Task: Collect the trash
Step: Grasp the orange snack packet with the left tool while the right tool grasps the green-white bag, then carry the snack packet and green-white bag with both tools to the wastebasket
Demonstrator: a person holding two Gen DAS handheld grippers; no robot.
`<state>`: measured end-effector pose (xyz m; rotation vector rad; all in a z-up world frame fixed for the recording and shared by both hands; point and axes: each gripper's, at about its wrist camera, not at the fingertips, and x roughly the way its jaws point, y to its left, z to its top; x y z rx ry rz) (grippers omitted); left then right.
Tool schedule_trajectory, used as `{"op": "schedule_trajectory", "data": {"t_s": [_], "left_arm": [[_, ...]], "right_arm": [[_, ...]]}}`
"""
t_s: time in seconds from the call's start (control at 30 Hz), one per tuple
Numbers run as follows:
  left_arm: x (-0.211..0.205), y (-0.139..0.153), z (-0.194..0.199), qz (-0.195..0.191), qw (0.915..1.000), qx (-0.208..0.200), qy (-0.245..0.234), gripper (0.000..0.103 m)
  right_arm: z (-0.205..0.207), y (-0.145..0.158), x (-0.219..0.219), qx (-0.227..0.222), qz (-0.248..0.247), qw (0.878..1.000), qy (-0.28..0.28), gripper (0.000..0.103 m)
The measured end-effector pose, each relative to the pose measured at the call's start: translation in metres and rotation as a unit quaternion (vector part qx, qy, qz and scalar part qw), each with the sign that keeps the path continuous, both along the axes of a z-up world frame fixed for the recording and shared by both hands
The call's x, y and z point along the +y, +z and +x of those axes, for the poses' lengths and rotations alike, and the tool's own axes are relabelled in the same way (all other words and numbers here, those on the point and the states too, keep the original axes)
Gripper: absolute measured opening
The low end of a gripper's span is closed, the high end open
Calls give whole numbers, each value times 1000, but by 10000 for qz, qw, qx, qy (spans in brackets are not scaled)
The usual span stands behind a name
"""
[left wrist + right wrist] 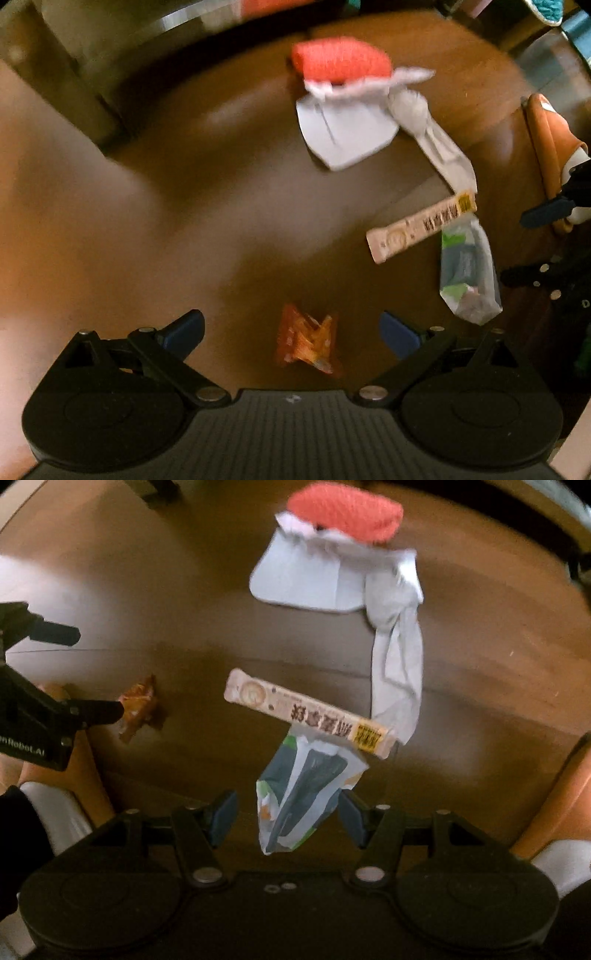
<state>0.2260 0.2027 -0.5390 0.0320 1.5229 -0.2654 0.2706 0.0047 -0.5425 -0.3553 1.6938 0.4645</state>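
Both our tongs stand apart: left tongs over the orange wrapper, right tongs over the green-grey packet on the worktop. Closing may snag the overlapping stick sachet.

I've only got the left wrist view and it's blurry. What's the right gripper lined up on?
Observer: The right gripper hangs over the green-grey pouch, with the pouch's lower end between its open fingers.
Operator: Is that pouch free to lift?
Observer: Not quite. The printed stick sachet lies across its top end.
Operator: And my orange wrapper?
Observer: Side-on, the left gripper has one fingertip beside the orange wrapper; contact is unclear.
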Motion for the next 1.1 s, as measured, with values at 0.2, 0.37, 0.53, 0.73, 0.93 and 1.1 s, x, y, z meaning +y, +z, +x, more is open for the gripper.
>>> {"op": "schedule_trajectory", "data": {"t_s": [0.2, 0.37, 0.53, 0.73, 0.93, 1.1], "left_arm": [[2, -36, -7, -127, 9994, 305, 123, 93], [1, -58, -9, -139, 9985, 487, 204, 72], [-1, -69, -9, -135, 9981, 535, 276, 61], [-8, -66, -11, -40, 9993, 346, 144, 42], [-5, -59, -13, -72, 9992, 331, 209, 31], [-2, -45, -7, -46, 9988, 311, 363, 27]], "right_arm": [[4, -27, 2, 185, -136, 9993, -282, 57], [11, -44, 1, 266, -310, 9976, -553, 56], [16, -56, 0, 296, -479, 9964, -639, 34], [17, -59, 5, 326, -557, 9963, -565, 14], [12, -44, 3, 220, -478, 9974, -496, 2], [11, -19, -1, 78, -320, 9979, -551, 1]]}}
